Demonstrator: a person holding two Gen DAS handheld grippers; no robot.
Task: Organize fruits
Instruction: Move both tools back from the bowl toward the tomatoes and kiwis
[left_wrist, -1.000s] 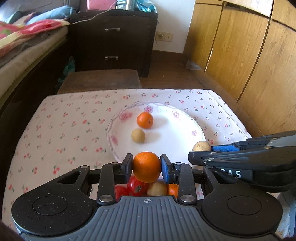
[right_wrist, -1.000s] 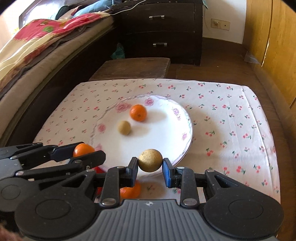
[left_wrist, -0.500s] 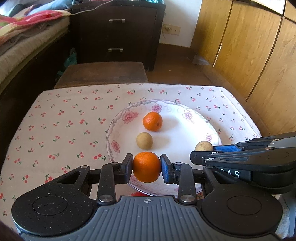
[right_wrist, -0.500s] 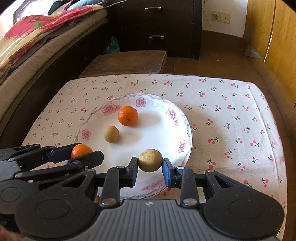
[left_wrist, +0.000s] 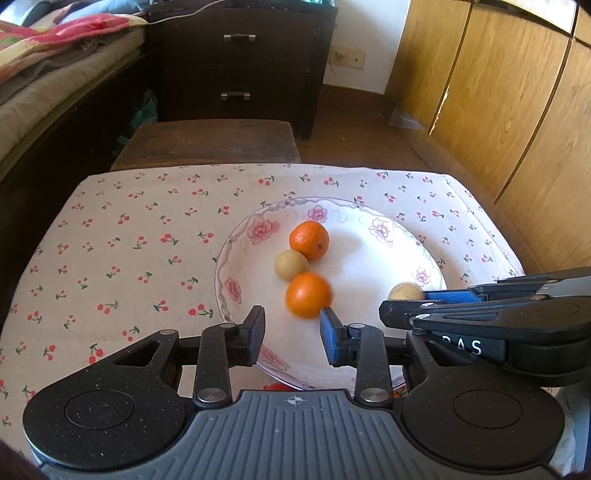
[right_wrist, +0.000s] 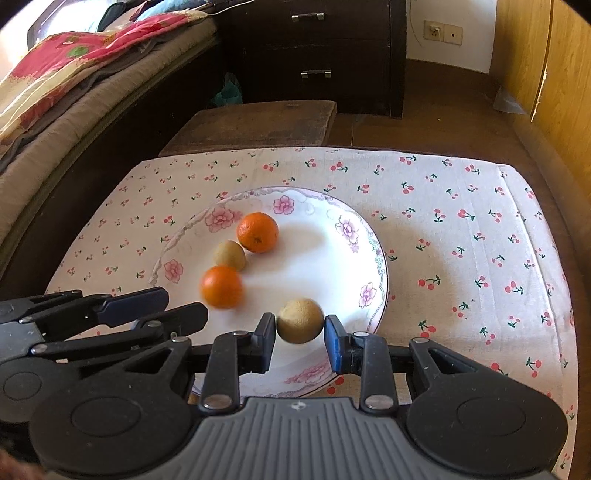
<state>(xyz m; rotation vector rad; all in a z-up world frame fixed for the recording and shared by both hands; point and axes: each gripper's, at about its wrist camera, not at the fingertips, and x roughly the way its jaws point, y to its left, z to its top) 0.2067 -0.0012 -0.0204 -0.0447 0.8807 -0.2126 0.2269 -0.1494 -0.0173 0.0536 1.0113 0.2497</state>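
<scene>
A white flowered plate (left_wrist: 369, 266) (right_wrist: 317, 258) lies on the cherry-print cloth. On it sit an orange (left_wrist: 309, 240) (right_wrist: 257, 232) and a small tan fruit (left_wrist: 291, 264) (right_wrist: 229, 254). A second orange (left_wrist: 308, 295) (right_wrist: 221, 287), blurred, rests on the plate just ahead of my left gripper (left_wrist: 291, 328) (right_wrist: 184, 302). That gripper is open, with nothing between its pads. Over the plate's near right part, my right gripper (right_wrist: 300, 325) (left_wrist: 404, 301) is shut on a round tan fruit (right_wrist: 300, 320) (left_wrist: 404, 291).
A red fruit (left_wrist: 275, 386) peeks out under the plate's near rim. Beyond the table stand a low wooden stool (left_wrist: 207, 144) and dark drawers (left_wrist: 236, 62). A bed (right_wrist: 74, 92) runs along the left and wooden cupboard doors (left_wrist: 498, 110) along the right.
Both grippers moved forward over the plate. The orange left the left gripper's jaws and now lies on the plate beside the small tan fruit. The right gripper still holds its tan fruit.
</scene>
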